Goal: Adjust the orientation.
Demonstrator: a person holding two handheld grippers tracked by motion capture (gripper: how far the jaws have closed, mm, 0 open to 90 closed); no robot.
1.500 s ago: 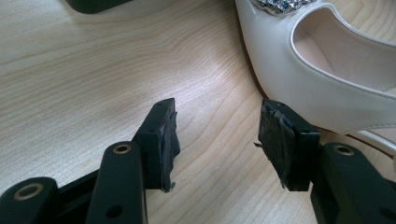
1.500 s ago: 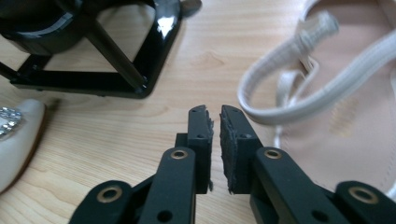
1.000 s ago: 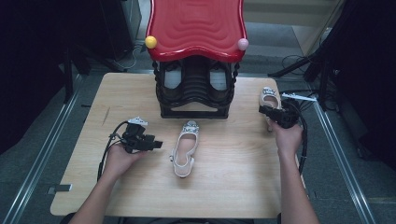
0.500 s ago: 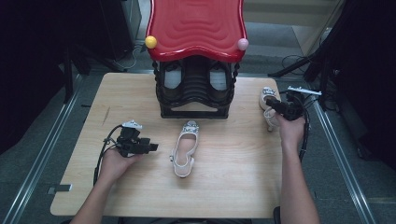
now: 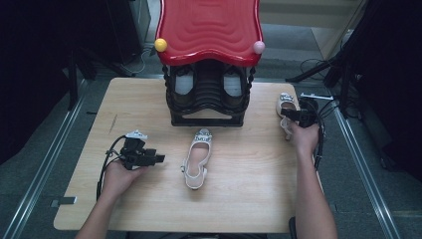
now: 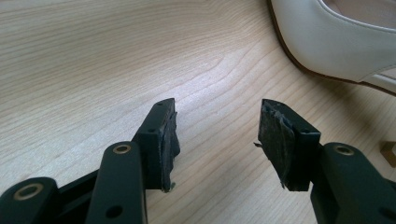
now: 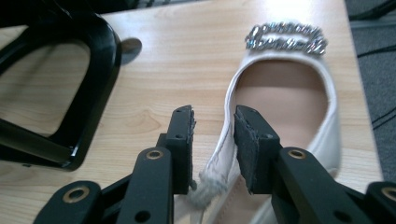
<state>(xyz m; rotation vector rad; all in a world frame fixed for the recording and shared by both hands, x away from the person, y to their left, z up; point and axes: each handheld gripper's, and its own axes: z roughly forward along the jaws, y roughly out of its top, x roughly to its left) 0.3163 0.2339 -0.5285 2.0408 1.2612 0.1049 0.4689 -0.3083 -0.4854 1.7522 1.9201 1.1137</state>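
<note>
My right tongs (image 7: 214, 122) have just been opening, jaws straddling the side wall of the white shoe (image 7: 299, 100) without pinching; I should seat deeper before closing. My left tongs (image 6: 217, 135) rest open, empty, beside the other shoe (image 6: 336, 42)

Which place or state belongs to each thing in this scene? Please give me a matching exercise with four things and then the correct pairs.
Things:
1. left gripper
2. right gripper
3. middle shoe
4. yellow ball

Places or states:
A. on a corner of the red roof of the shoe rack
B. fingers astride the side edge of the right shoe; they have just been opening
C. open over bare wood of the table, nothing between its fingers
D. lies alone in front of the rack, toe toward it

Pairs: 1-C, 2-B, 3-D, 4-A
</note>
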